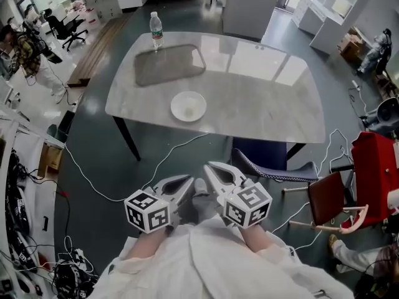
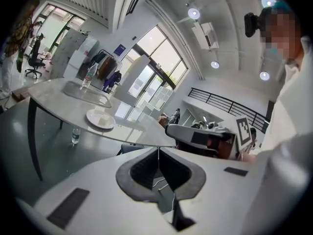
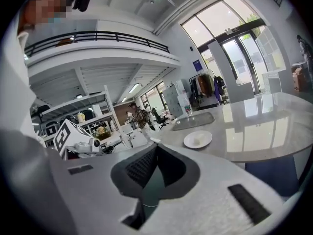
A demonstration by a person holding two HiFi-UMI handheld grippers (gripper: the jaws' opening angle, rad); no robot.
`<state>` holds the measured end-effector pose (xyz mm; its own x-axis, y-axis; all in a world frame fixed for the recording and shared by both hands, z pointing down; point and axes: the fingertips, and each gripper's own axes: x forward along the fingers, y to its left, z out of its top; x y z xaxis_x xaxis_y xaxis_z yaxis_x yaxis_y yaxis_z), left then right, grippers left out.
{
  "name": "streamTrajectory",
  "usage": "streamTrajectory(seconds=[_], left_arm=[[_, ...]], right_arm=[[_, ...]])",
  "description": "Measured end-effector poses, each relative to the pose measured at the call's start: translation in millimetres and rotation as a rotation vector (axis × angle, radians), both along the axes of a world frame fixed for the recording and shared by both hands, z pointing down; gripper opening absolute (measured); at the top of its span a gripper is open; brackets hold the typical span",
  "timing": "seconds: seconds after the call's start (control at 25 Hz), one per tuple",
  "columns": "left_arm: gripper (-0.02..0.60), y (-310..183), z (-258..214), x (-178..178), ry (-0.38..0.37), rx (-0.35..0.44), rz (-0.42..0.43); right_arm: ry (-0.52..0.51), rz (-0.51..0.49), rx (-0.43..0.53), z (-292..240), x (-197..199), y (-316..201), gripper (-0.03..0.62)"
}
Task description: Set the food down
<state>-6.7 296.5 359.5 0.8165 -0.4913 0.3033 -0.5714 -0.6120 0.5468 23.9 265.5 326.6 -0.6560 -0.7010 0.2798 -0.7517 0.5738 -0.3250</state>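
While your left gripper [image 1: 188, 180] and right gripper [image 1: 209, 167] sit closed and empty, the plate [image 1: 188, 106] lies at twelve o'clock on the bench [image 1: 262, 98].

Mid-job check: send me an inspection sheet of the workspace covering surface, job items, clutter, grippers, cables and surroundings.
Surface: marble table, glossy, with strong reflections.
Job's things: white plate near the front edge; its contents are too small to tell.
Clutter: grey tray and water bottle at the far end.
Grippers: left gripper and right gripper both shut, nothing between the jaws, side by side short of the table.
Cables: white cable trailing across the floor.
Surroundings: blue chair, red chair, person far left.
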Motion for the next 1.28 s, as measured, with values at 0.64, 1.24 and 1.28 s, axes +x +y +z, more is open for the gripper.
streamTrajectory(seconds=[0.64, 1.24, 1.28], left_arm=[[0.018, -157, -9, 28, 0.004, 0.001, -0.103], [0.018, -195, 11, 33, 0.016, -0.061, -0.184], [0.018, -195, 12, 33, 0.020, -0.069, -0.189]], right_arm=[[0.057, -0.128, -0.064, 7, 29, -151, 0.002], [0.039, -0.161, -0.114, 29, 37, -194, 0.002], [0.038, -0.160, -0.118, 30, 38, -195, 0.002]])
